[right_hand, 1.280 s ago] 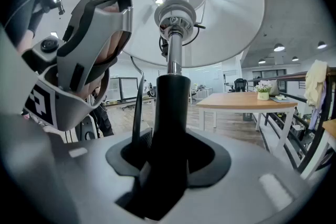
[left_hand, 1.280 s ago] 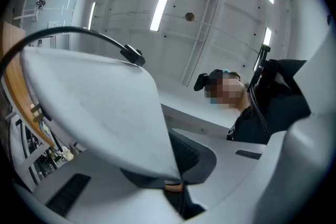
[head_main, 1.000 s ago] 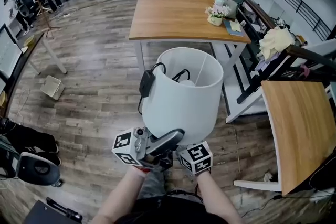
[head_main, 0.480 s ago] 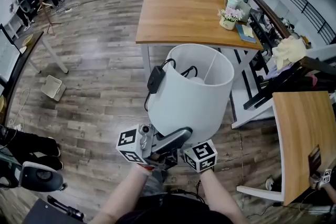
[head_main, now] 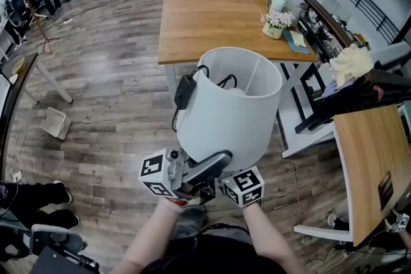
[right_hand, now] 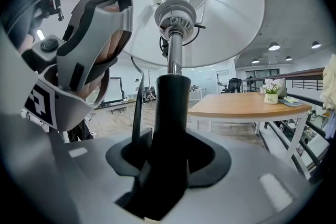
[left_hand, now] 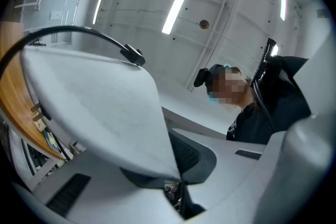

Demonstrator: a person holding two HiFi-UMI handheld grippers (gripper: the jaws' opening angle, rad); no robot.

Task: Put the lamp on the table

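Note:
The lamp's white drum shade hangs tilted in front of me, open top up, and its black cord and plug are draped over the rim. My right gripper is shut on the lamp's black stem, under the chrome socket. My left gripper is shut on the lower edge of the shade. In the head view the left gripper and the right gripper sit close together under the shade. The wooden table stands just beyond the lamp.
A pot of flowers and books sit at the table's right end. A second wooden table is at the right, behind a dark railing. A white box lies on the floor at the left. Office chairs and desks stand far back.
Both grippers keep the same hold on the lamp. The view has shifted, and the table's near edge now lies a little closer to the shade.

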